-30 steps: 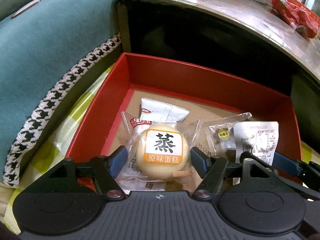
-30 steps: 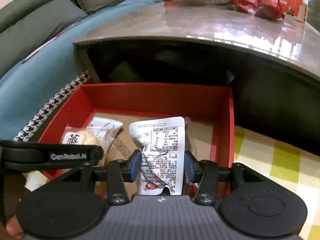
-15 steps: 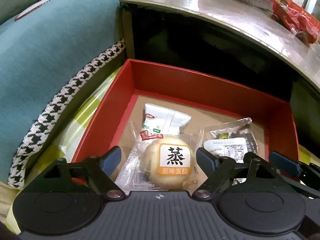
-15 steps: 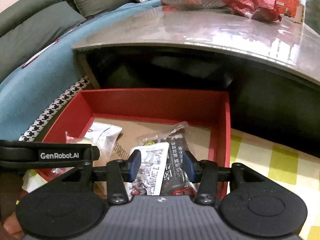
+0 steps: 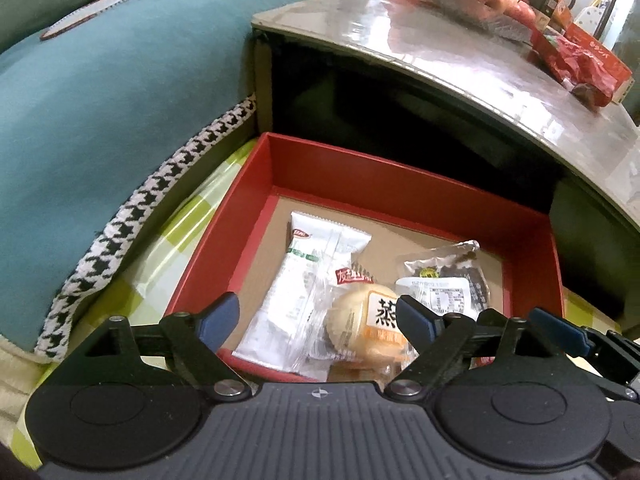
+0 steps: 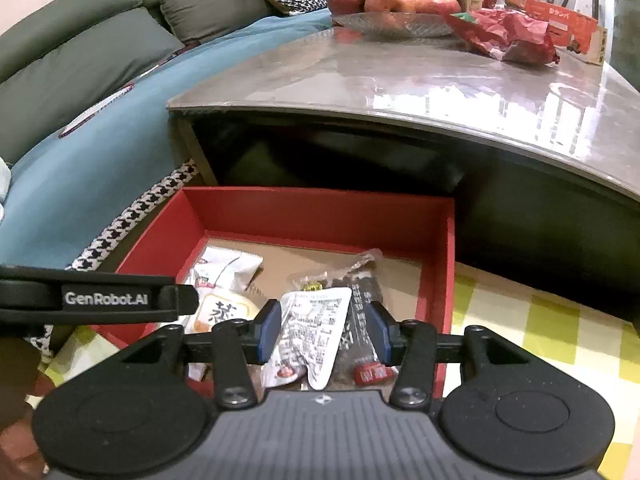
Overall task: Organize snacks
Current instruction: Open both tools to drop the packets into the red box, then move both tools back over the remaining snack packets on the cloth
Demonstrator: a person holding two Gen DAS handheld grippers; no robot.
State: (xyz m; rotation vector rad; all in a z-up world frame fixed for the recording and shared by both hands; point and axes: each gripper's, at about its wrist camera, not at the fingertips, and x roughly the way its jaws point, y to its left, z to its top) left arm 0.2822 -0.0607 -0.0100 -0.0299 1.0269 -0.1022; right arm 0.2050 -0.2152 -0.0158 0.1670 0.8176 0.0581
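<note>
A red box [image 5: 400, 196] [image 6: 320, 208] sits on a green checked cloth and holds several snacks. In the left wrist view it holds a round steamed cake in clear wrap [image 5: 370, 320], a white packet [image 5: 308, 280], a white label-printed pouch [image 5: 440, 296] and a dark snack in clear wrap [image 5: 472, 276]. My left gripper [image 5: 316, 320] is open and empty above the box's near edge. My right gripper [image 6: 323, 330] is open above the white pouch [image 6: 312, 328] and the dark snack [image 6: 360, 312], which lie in the box between the fingers.
A low glossy table [image 6: 400, 76] overhangs the box's far side, carrying a dish of apples [image 6: 392, 0] and red snack bags [image 6: 508, 36]. A teal cushion with houndstooth trim [image 5: 100, 120] borders the left. Green checked cloth [image 6: 540, 320] extends to the right.
Both grippers let go: the cake and the white pouch now lie in the box. Both grippers have pulled up and back, and the left jaws have opened wider.
</note>
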